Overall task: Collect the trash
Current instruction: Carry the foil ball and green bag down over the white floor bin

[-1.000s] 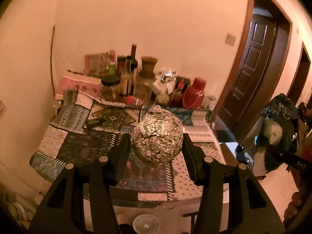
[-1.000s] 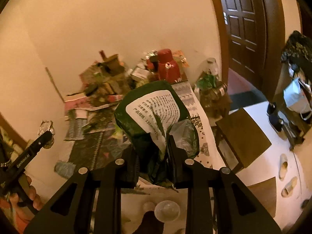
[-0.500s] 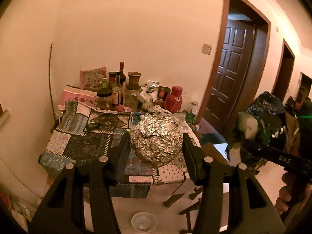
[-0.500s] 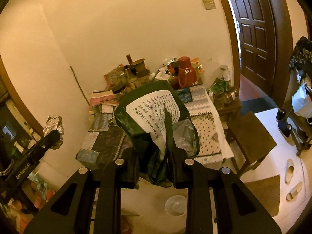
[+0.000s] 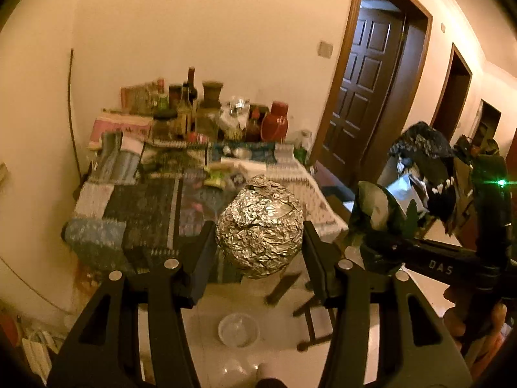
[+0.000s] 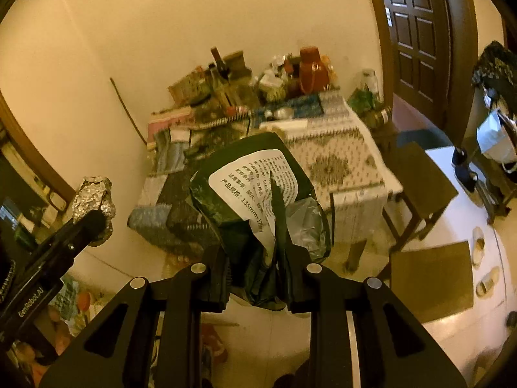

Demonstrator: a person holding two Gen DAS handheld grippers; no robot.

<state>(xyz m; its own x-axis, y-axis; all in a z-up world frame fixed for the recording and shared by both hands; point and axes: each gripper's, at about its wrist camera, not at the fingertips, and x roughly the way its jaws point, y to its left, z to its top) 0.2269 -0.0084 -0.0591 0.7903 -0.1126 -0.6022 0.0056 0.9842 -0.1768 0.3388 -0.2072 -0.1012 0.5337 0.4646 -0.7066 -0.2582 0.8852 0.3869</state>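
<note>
Foil ball [image 5: 260,229] sits clamped between the jaws of our left gripper [image 5: 258,236], both pads pressing its crumpled sides, held in the air over the floor. Our right gripper [image 6: 258,255] has its jaws closed on a crumpled dark green bag [image 6: 258,200] with a white printed label, the bag bunched up and sticking out past the fingertips. From the left wrist view we see the right gripper off to the right side with the green bag in it; from the right wrist view the left gripper and its foil show at the left edge. Below both grippers, on the pale floor, we see a clear plastic cup [image 5: 238,329]. Farther out stands the surface [image 5: 142,200] under a patterned cloth, against the wall, well apart from both grippers. Its back half is crowded with bottles, jars and a red jug [image 5: 274,126]; details are blurred. A wooden stool [image 6: 416,174] stands just beside the surface on the right. Beyond that we see a dark panelled door [image 5: 362,97] in the far wall.
</note>
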